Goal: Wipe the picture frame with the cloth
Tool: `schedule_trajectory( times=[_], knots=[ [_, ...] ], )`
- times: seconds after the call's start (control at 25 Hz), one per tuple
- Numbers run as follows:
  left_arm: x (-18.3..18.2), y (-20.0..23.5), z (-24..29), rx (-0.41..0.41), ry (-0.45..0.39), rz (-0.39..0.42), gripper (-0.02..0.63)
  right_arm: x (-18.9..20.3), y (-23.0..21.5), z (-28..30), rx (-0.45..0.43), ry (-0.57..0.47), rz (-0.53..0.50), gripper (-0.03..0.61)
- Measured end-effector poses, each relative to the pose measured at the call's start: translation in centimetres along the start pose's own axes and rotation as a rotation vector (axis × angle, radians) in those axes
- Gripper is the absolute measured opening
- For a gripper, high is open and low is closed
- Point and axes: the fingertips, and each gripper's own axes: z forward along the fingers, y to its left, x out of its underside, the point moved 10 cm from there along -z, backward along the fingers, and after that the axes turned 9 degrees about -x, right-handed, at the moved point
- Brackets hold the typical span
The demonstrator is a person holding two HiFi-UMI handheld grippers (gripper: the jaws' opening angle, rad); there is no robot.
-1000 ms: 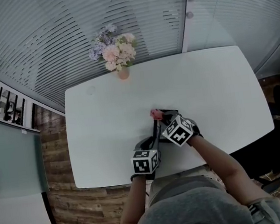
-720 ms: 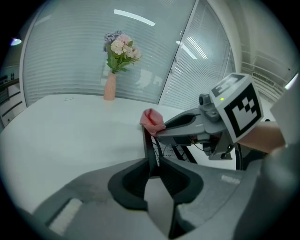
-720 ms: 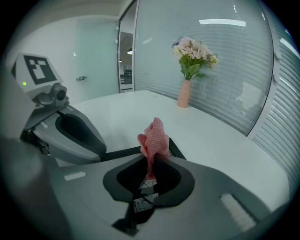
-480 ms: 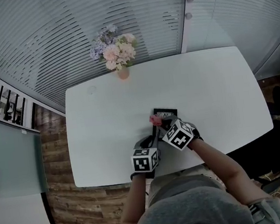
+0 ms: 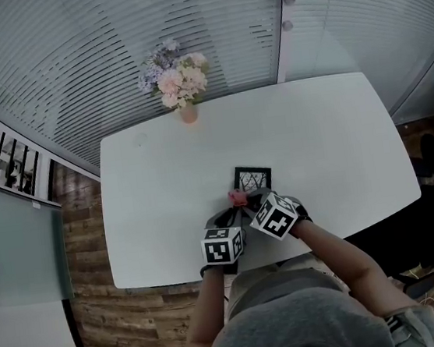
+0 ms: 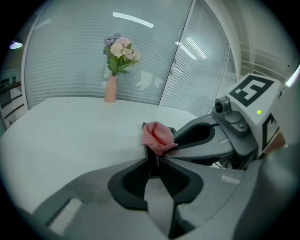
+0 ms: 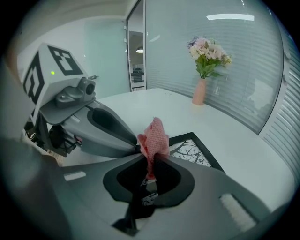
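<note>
A black picture frame [image 5: 252, 178] with a tree print sits on the white table [image 5: 155, 184], just beyond both grippers. My left gripper [image 5: 232, 212] is shut on the frame's near edge, which shows as a thin dark strip [image 6: 153, 161] between its jaws. The right gripper [image 5: 244, 201] is shut on a bunched pink cloth [image 5: 238, 198]. In the right gripper view the cloth [image 7: 153, 137] stands up from the jaws at the frame's near left corner, with the frame [image 7: 197, 152] spreading to the right. In the left gripper view the cloth [image 6: 157, 137] hides most of the frame.
A pink vase of flowers [image 5: 180, 79] stands at the table's far edge, well away from the frame. A wall of blinds runs behind the table. Wooden floor [image 5: 85, 248] shows at the left. The table's near edge lies right under my grippers.
The right gripper has drawn the pink cloth back towards me across the frame, so the print that was covered now shows. The left gripper has barely moved.
</note>
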Motion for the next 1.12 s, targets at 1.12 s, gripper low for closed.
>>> schedule_trajectory(
  times=[1.12],
  knots=[
    [0.1, -0.2, -0.2, -0.021, -0.007, -0.004, 0.077, -0.1, -1.1, -2.9, 0.033, -0.08, 0.027, 0.041]
  ],
)
